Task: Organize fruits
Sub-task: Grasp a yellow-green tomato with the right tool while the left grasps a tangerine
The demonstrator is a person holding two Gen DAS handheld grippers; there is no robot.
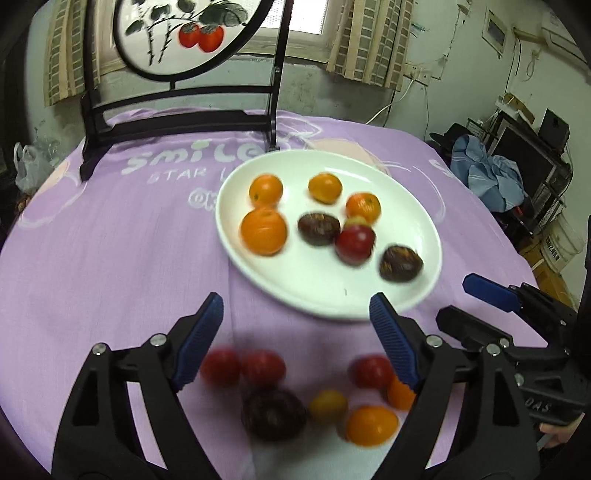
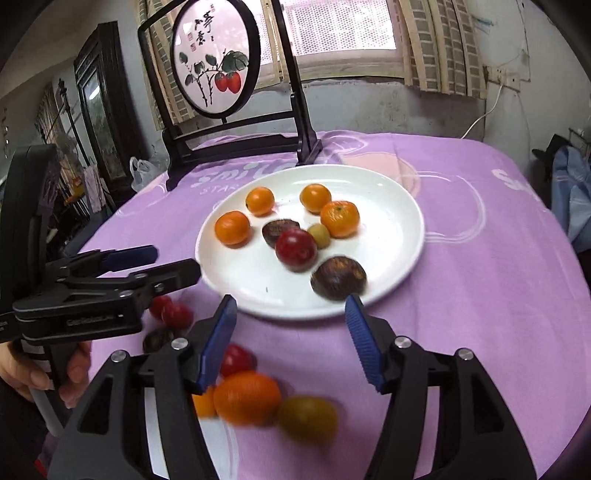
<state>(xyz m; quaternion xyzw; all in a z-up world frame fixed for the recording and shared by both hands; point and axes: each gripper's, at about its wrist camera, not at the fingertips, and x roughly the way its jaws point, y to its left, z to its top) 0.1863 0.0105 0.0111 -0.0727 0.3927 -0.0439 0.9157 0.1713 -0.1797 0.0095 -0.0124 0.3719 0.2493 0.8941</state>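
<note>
A white plate (image 1: 406, 206) (image 2: 399, 206) on the purple cloth holds several fruits: oranges (image 1: 263, 232) (image 2: 340, 218), dark passion fruits (image 1: 401, 263) (image 2: 338, 277), a red fruit (image 1: 355, 240) (image 2: 295, 249) and a small yellow-green one (image 2: 320, 235). Loose fruits lie on the cloth in front of the plate: red ones (image 1: 243, 367), a dark one (image 1: 273, 413), orange ones (image 1: 372, 424) (image 2: 246, 398) and a yellow one (image 2: 308, 417). My left gripper (image 1: 297, 325) is open and empty above the loose fruits. My right gripper (image 2: 291, 332) is open and empty, just before the plate's near rim.
A black wooden stand with a round painted screen (image 1: 177, 29) (image 2: 216, 62) stands behind the plate. The right gripper shows at the right of the left wrist view (image 1: 491, 291); the left gripper shows at the left of the right wrist view (image 2: 122, 273). Clutter lies beyond the table's right edge.
</note>
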